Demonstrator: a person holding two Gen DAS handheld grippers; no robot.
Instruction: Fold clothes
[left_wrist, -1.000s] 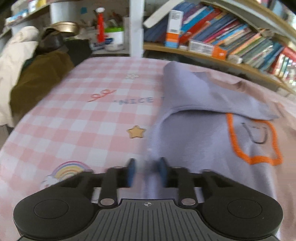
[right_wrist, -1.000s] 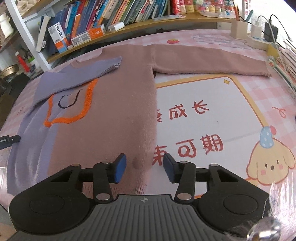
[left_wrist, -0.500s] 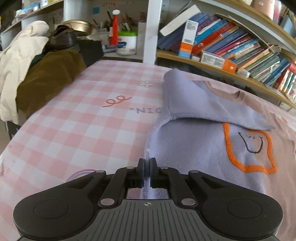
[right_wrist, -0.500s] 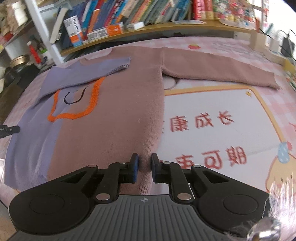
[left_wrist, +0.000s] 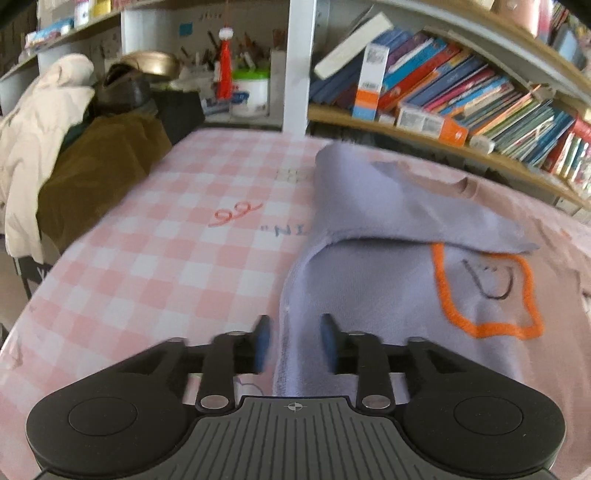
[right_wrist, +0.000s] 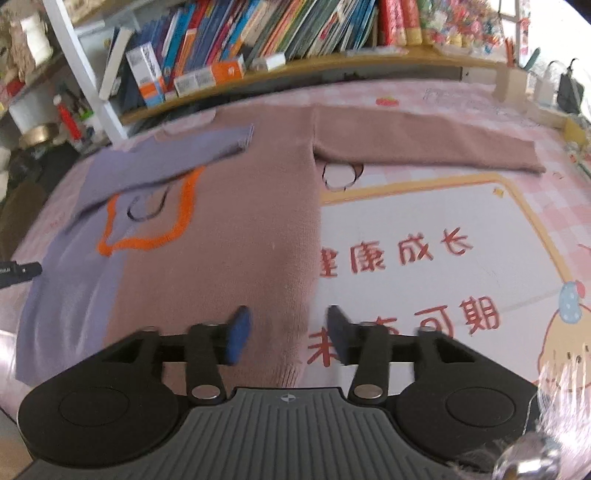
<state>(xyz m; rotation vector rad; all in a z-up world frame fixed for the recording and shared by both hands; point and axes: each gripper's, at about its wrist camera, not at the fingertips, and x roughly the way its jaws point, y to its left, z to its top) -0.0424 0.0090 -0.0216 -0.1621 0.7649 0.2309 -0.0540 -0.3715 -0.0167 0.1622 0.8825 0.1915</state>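
The soft knitted sweater (right_wrist: 221, 251), lilac on its left part and dusty pink on the rest, with an orange outlined motif, lies flat on the pink checked table (left_wrist: 155, 258), one lilac sleeve already folded across its chest. Limp and light, it will likely sag unless pinched at hem corners or side seams. The left tongs (left_wrist: 295, 341) are opening astride the lilac side edge; the right tongs (right_wrist: 286, 332) are opening over the near hem. Neither pinches cloth. Bare table lies left and right; the bookshelf (right_wrist: 295, 59) borders the far edge.
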